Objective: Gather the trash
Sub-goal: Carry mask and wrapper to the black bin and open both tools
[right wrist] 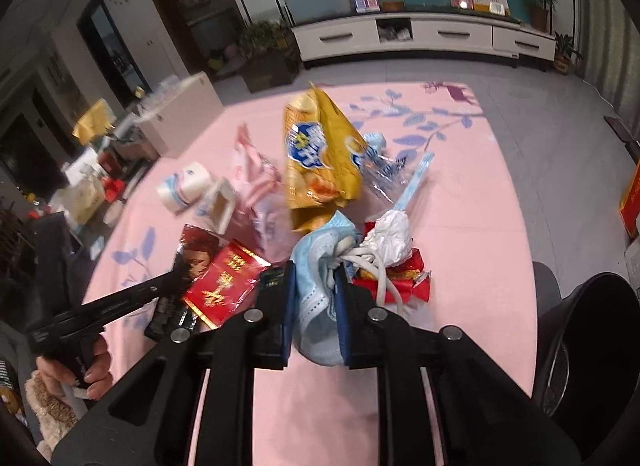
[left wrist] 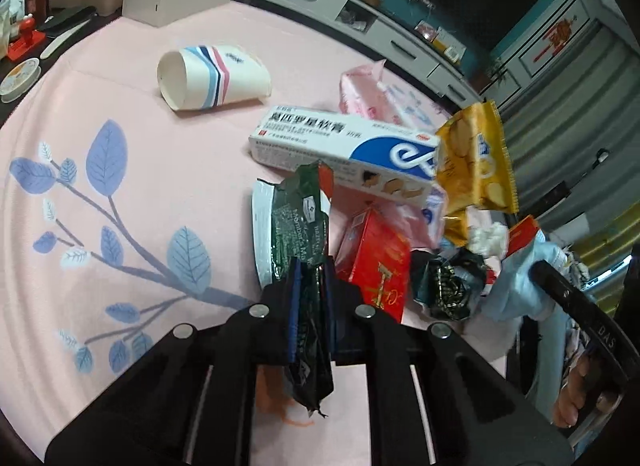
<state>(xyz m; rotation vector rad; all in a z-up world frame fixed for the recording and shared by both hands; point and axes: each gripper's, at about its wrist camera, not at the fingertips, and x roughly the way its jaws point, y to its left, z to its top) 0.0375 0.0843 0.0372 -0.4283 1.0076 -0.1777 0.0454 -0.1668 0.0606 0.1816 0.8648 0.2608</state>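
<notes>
- One paper cup (left wrist: pixel 212 75) lay on its side.
- One white ointment box (left wrist: pixel 344 151).
- One yellow snack bag (left wrist: pixel 476 161).
- One red packet (left wrist: pixel 380 266).
- One dark green wrapper (left wrist: pixel 300 225).
- One blue face mask (right wrist: pixel 320 266).
- One pink tissue pack (left wrist: pixel 364 89).
- Two grippers: left (left wrist: pixel 311 266), right (right wrist: pixel 316 270).

"Member's Ma…" is printed on the dark green wrapper (left wrist: pixel 301 225). "莫匹罗星软膏" is read on the white ointment box (left wrist: pixel 340 145). "DAS" is marked on the black gripper handle (left wrist: pixel 600 340).
</notes>
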